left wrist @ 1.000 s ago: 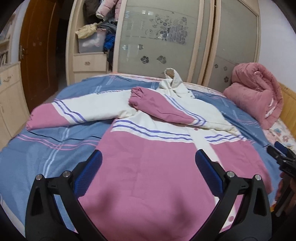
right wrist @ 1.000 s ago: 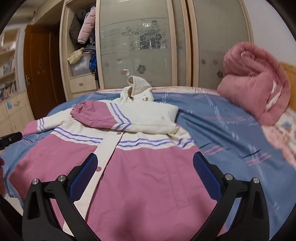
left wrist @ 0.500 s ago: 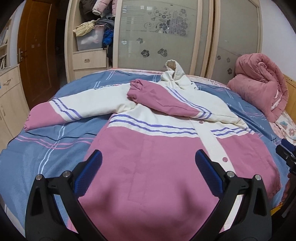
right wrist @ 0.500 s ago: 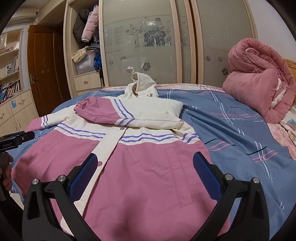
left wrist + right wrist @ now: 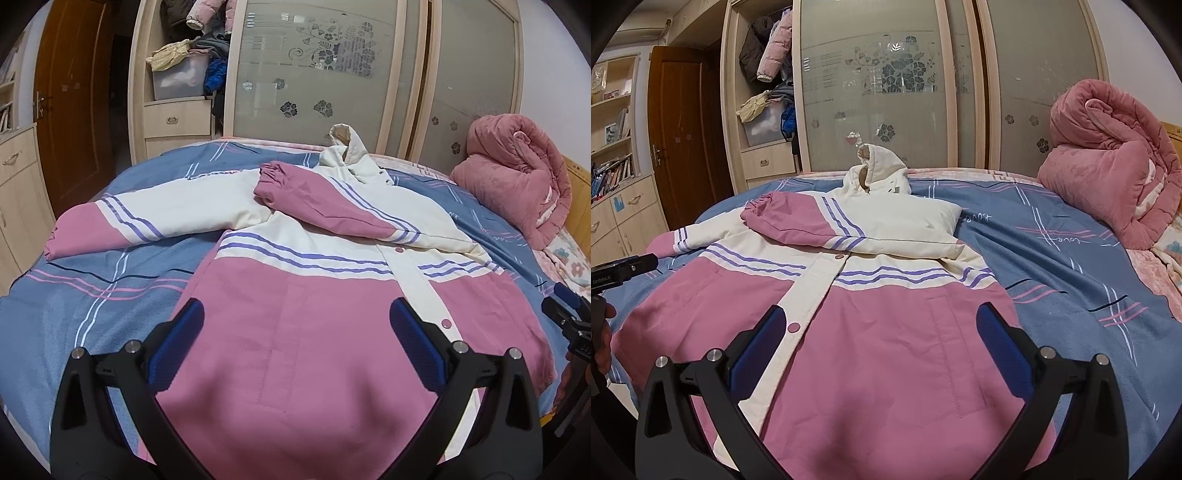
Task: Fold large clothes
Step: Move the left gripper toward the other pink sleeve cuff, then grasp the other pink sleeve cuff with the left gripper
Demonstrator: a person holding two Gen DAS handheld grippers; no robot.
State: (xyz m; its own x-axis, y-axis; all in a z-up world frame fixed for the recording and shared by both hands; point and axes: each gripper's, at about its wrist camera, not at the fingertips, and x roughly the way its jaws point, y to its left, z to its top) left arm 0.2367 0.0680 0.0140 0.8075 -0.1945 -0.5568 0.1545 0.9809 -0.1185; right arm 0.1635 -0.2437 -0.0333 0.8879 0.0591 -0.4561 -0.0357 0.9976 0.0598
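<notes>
A large pink and cream hooded jacket (image 5: 295, 295) lies face up on the bed, hood at the far end; it also shows in the right wrist view (image 5: 857, 332). One sleeve (image 5: 332, 210) is folded across the chest. The other sleeve (image 5: 147, 218) lies stretched out to the left on the sheet. My left gripper (image 5: 295, 332) is open and empty above the jacket's lower left part. My right gripper (image 5: 875, 336) is open and empty above the lower right part, near the snap placket (image 5: 812, 299).
The bed has a blue striped sheet (image 5: 85, 306). A rolled pink quilt (image 5: 1108, 166) sits at the bed's far right. A wardrobe with frosted sliding doors (image 5: 314, 66) and open shelves of clothes stands behind. A wooden door (image 5: 74, 103) and cabinets are on the left.
Both grippers have lifted and drawn back slightly toward the jacket's hem, so the views have steadied. The jacket has not moved and both grippers stay open.
</notes>
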